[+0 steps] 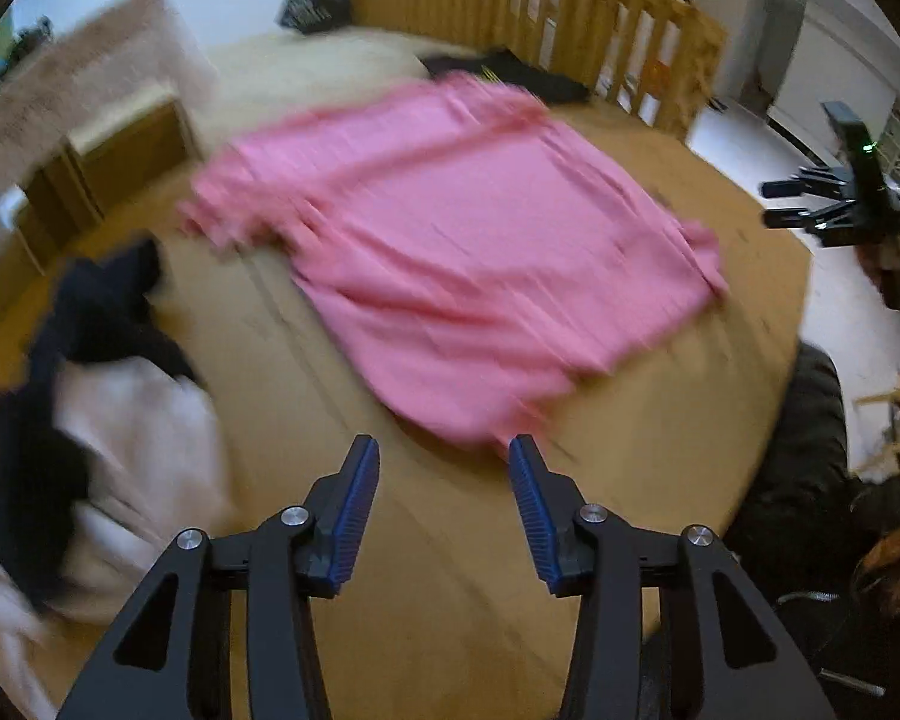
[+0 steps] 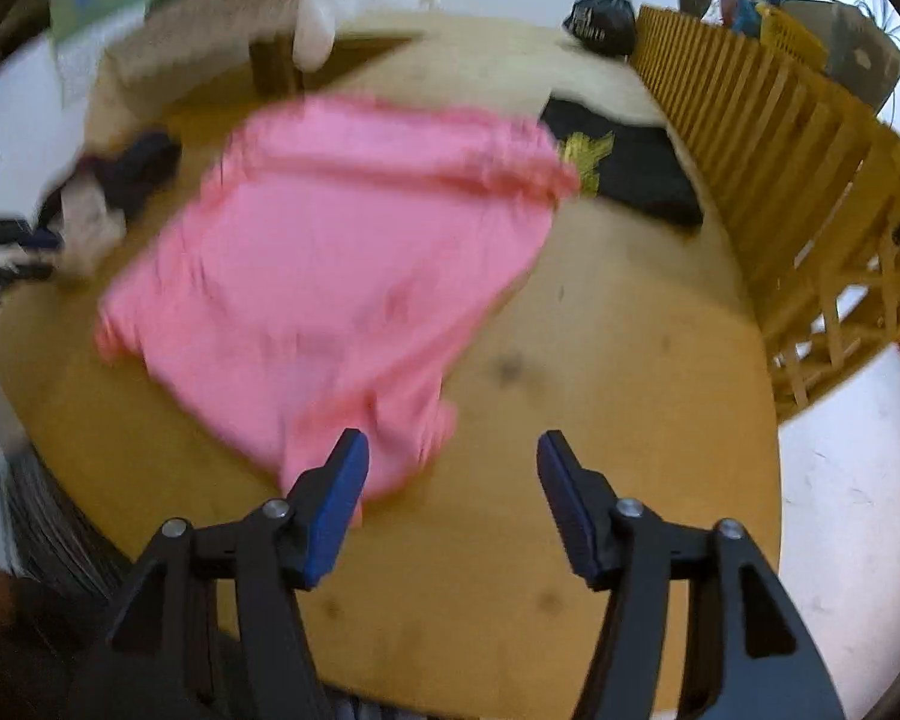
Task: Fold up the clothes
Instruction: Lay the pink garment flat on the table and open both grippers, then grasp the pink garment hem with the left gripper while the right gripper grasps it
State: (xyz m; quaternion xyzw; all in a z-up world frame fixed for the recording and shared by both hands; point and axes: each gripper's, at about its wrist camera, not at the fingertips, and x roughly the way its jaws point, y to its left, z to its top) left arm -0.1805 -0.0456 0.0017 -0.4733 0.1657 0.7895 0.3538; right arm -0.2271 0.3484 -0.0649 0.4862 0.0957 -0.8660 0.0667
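The shirt (image 1: 450, 252) spread on the table (image 1: 342, 408) is a plain, even pink with no print. The table is a warm yellow-brown wood tone. Beyond the shirt lies a black garment (image 2: 624, 168) bearing a yellow-gold print. To the left of the shirt sits a heap of clothes (image 1: 90, 396) in white and very dark navy or black. A slatted fence (image 2: 768, 138) past the shirt is honey-yellow wood. Near its far end is a black bag (image 2: 600, 21) with pale lettering. The floor (image 2: 846, 510) is off-white. Both grippers have black frames with blue ribbed pads (image 1: 354, 516).
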